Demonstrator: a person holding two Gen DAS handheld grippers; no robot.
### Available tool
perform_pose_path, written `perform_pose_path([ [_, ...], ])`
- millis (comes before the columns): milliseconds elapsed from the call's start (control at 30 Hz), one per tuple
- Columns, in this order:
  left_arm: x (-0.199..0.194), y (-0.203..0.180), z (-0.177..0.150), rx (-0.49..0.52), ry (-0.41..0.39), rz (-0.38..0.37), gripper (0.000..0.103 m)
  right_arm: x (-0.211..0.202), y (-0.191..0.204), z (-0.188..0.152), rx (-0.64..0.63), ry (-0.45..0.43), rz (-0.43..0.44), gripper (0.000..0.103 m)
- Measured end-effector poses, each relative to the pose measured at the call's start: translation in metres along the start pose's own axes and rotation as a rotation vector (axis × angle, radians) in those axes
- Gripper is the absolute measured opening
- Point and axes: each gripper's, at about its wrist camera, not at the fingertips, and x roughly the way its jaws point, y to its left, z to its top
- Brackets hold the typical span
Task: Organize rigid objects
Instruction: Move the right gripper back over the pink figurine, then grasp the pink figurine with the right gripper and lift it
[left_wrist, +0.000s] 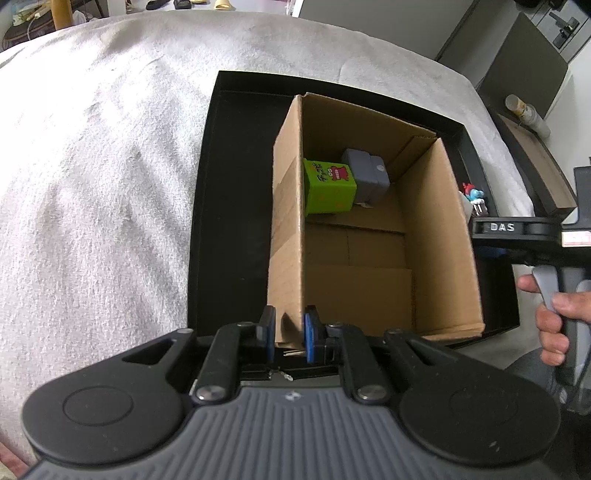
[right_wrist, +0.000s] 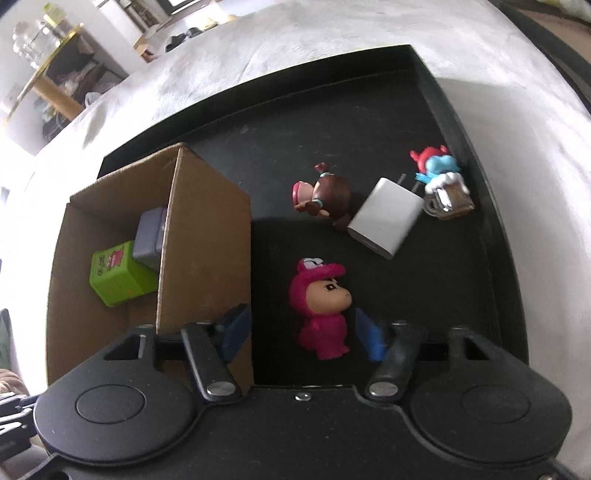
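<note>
While left tongs (left_wrist: 289, 329) clench the carton wall (left_wrist: 286, 236), only right tongs' (right_wrist: 303, 328) view shows them released around a pink figurine (right_wrist: 323, 308).

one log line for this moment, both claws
left claw: shut on cardboard box wall | right claw: open around pink figure, not gripping | tray: three items loose

Matt cardboard box (left_wrist: 369, 258); glossy plastic pink figurine (right_wrist: 323, 306).

blue figure (left_wrist: 474, 195) half hidden behind cardboard box (left_wrist: 458, 236) (right wall)
</note>
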Motion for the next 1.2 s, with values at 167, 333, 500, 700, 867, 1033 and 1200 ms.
perform_pose_path([
  [167,0.001,0.0,-0.001,-0.001,-0.002,0.012,0.013,-0.008,-0.001,0.003,0.006,0.004,-0.001,0.0],
  [333,0.002,0.0,-0.001,0.005,-0.003,0.014,0.013,-0.016,-0.002,0.001,-0.007,-0.004,-0.017,0.0],
  [500,0.001,0.001,-0.002,0.006,-0.006,0.013,0.013,-0.027,-0.003,0.0,0.009,-0.021,0.008,0.0],
  [700,0.0,0.003,-0.003,0.008,-0.008,0.014,0.013,-0.043,-0.009,0.005,0.045,-0.04,0.038,0.0],
  [867,-0.003,0.002,-0.004,0.009,-0.011,0.013,0.013,-0.045,-0.018,0.009,0.084,-0.033,0.06,0.0],
  [1033,-0.003,-0.001,-0.004,0.01,-0.011,0.01,0.013,-0.026,-0.021,0.01,0.107,0.007,0.081,0.011],
  [1200,-0.004,-0.001,-0.004,0.008,-0.013,0.003,0.013,0.001,-0.022,0.006,0.13,0.064,0.055,0.025],
])
